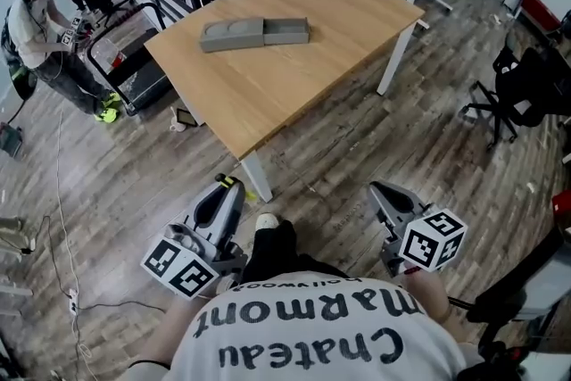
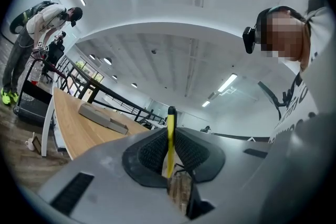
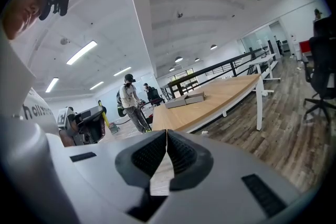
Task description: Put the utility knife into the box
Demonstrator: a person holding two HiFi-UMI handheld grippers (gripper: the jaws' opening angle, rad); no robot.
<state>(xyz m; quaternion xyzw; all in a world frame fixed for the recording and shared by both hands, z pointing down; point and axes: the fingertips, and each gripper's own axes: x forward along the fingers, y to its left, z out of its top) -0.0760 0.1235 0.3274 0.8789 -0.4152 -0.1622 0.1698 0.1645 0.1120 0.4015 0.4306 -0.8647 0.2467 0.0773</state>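
Left gripper [image 2: 169, 136] - fingers pinching the yellow utility knife [image 2: 170, 117]. Right gripper [image 3: 167, 138] - fingers pressed together, nothing between. Grey box [image 1: 254, 34] on bench [image 1: 303, 89], well apart. Shirt [image 1: 308, 339] reads "Chateau Marmont".

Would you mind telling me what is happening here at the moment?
A person with a gripper in each hand stands back from the wooden table. The left gripper is shut on a yellow utility knife, which sticks out between its jaws. The right gripper is shut with nothing in it. The grey box lies on the table's far part, well away from both grippers, so the knife is not yet in it.
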